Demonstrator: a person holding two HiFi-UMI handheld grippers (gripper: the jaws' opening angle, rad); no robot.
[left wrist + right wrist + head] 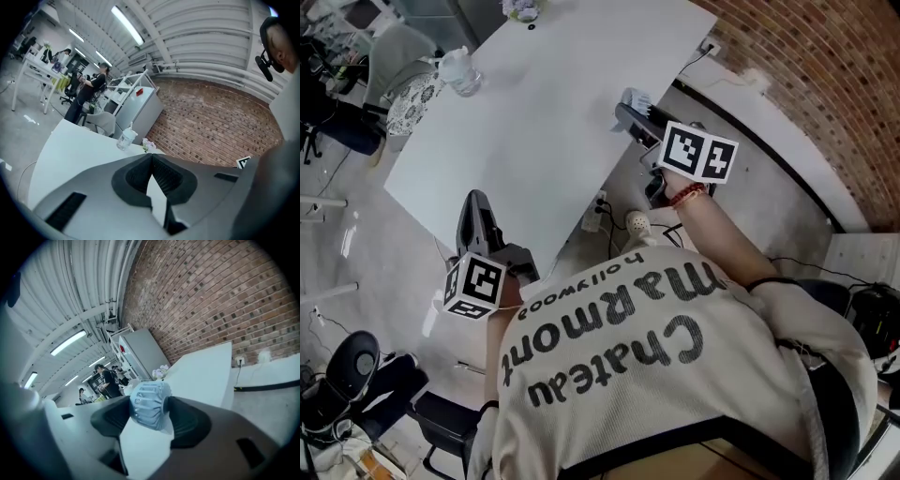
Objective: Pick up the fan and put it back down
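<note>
Now right gripper (149, 414) jaws pinch a round, ribbed, pale-blue fan (150, 401); left gripper (151, 161) jaws meet.

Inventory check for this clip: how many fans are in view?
1. The pale blue fan is clamped in the right gripper at the white table edge; the person may hide more.

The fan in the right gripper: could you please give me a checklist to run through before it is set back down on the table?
1. Fan clamped from both sides by the right gripper: ok.
2. Left gripper shut, empty, away from the fan: ok.
3. Table bare near the fan: ok.
4. Bottle and flowers at the far end, well apart from the fan: ok.
5. Fan's height above the table: cannot tell.
</note>
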